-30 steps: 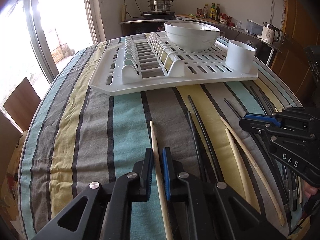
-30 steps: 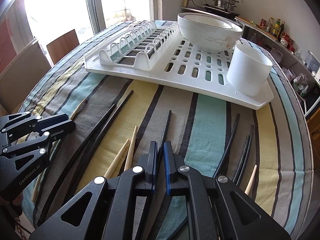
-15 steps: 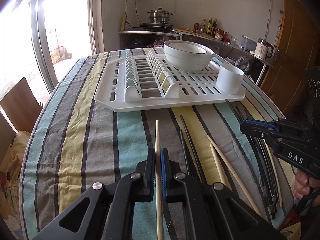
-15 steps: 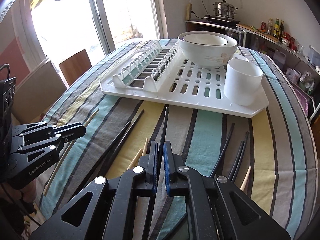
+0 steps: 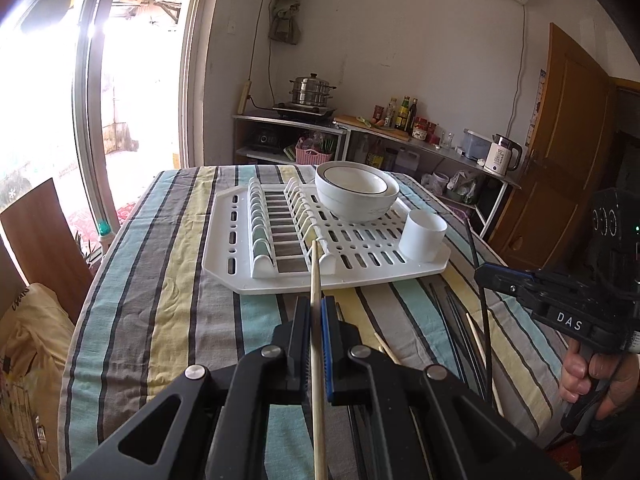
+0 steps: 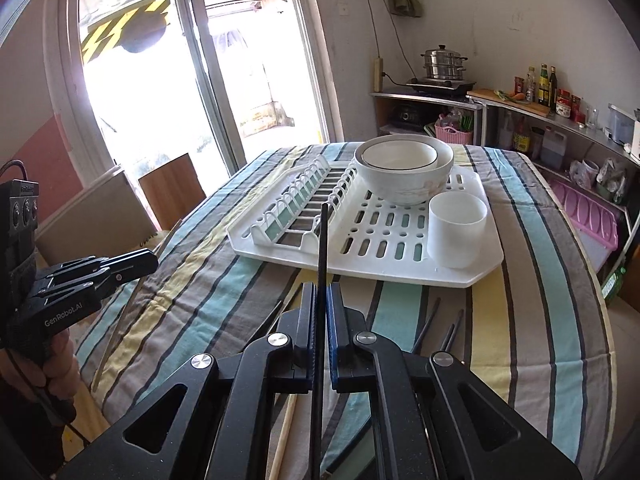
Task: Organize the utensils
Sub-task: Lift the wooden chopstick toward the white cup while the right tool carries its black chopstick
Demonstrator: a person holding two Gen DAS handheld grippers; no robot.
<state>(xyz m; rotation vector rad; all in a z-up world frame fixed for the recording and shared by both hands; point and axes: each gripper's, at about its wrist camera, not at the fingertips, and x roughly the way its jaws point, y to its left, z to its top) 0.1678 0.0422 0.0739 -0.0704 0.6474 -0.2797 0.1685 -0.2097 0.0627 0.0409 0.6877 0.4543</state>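
Note:
My left gripper (image 5: 315, 305) is shut on a pale wooden chopstick (image 5: 315, 272) and holds it above the table, tip toward the white dish rack (image 5: 236, 248). My right gripper (image 6: 321, 292) is shut on a black chopstick (image 6: 323, 240), also lifted and pointing at the dish rack (image 6: 486, 256). A white cup (image 5: 422, 237) stands at the rack's near right corner, also in the right wrist view (image 6: 456, 230). Several black and wooden chopsticks (image 5: 456, 320) lie on the striped cloth. The right gripper also shows in the left wrist view (image 5: 486, 274), the left gripper in the right wrist view (image 6: 150, 262).
Nested white bowls (image 5: 356, 194) sit on the rack behind the cup. The striped tablecloth (image 5: 160, 280) covers the round table. Wooden chairs (image 5: 44, 248) stand at the left. A kitchen counter (image 5: 400, 136) with pot, bottles and kettle runs along the back wall.
Both grippers have lifted away from the table, each carrying its chopstick up off the cloth. The views now look from higher and farther back at the rack.

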